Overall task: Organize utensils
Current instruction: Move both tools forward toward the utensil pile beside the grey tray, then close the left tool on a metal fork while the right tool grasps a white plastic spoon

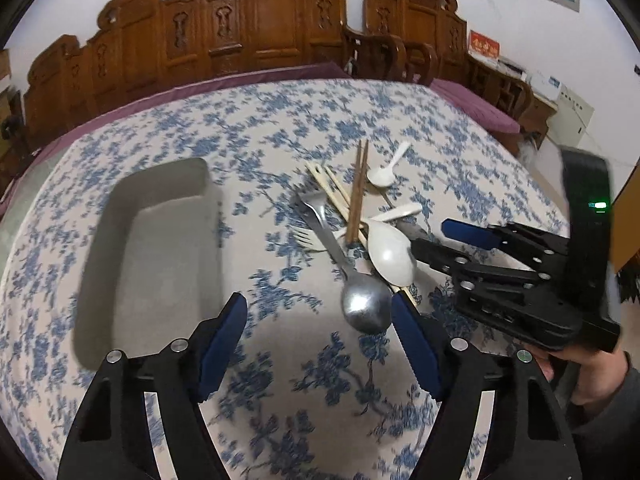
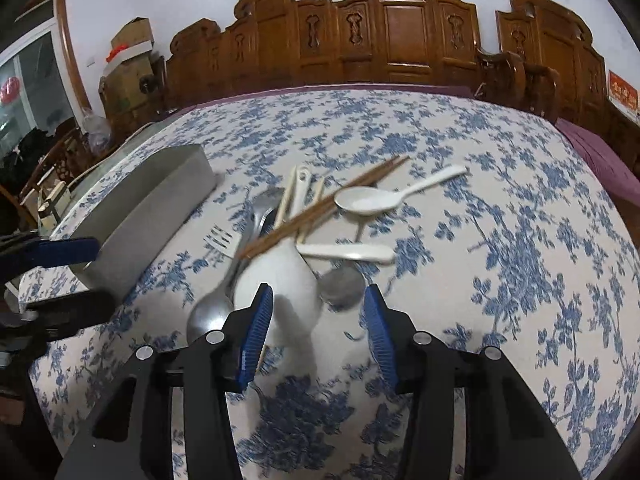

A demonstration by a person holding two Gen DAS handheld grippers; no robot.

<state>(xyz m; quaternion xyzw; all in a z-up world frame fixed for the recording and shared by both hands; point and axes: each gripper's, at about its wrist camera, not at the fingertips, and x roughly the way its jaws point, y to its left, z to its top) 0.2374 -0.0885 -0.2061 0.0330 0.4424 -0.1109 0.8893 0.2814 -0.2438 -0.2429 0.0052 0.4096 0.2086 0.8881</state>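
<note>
Both claws, left claw (image 1: 320, 312) and right claw (image 2: 318, 308), gape empty over the utensil pile (image 2: 304, 224); next, grip one piece for the tray (image 1: 160, 240) at nine o'clock.

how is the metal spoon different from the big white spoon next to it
The metal spoon is shiny grey steel; the big white spoon is matte white, seemingly plastic. The metal spoon's bowl is rounder and lies nearer the left claw, while the white spoon's bowl is longer and lies nearer the right claw. Both lie in the same pile on the flowered tablecloth, bowls toward the camera.
</note>
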